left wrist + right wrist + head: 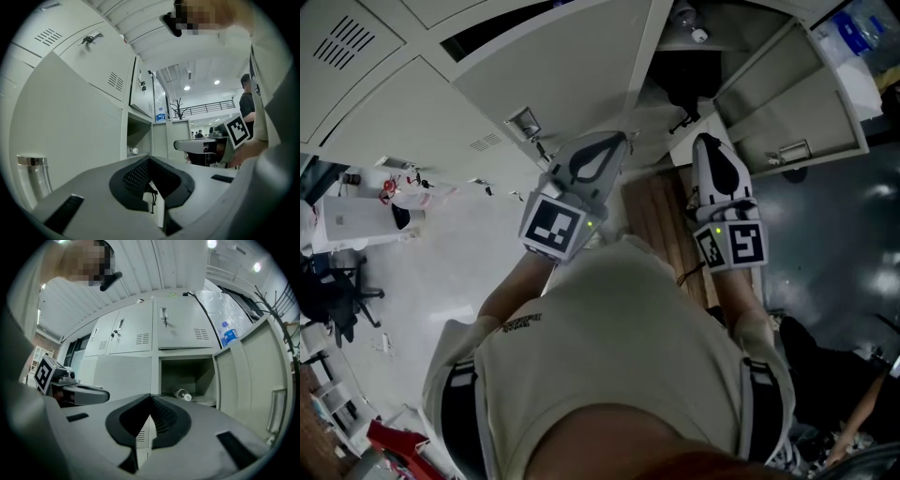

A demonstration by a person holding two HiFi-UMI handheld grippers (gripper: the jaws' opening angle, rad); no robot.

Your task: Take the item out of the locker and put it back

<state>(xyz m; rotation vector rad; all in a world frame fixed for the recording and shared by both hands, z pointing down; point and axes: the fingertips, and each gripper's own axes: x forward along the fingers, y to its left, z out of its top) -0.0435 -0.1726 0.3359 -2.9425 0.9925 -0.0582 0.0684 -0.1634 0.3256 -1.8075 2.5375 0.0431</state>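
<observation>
**Insp. A:** Item loc.?

**Insp. B:** Clear plastic bottle w/ white cap (pixel 183 394) lies on its side inside the open grey metal locker (pixel 174 373).

**Insp. A:** Grippers?

**Insp. B:** Left gripper (pixel 150 159) and right gripper (pixel 151 395): jaws together, nothing held.

**Insp. A:** Progress?

**Insp. B:** Either take-out pending or return done; can't tell which.

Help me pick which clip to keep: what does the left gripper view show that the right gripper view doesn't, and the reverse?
Only the left gripper view: a standing person in a dark top, and the right tool seen from the side. Only the right gripper view: the left tool seen from the side, and the whole bottle lying in the open compartment. Both: that compartment, the bottle's white cap, and the view's own tool shut with nothing in it.
</observation>
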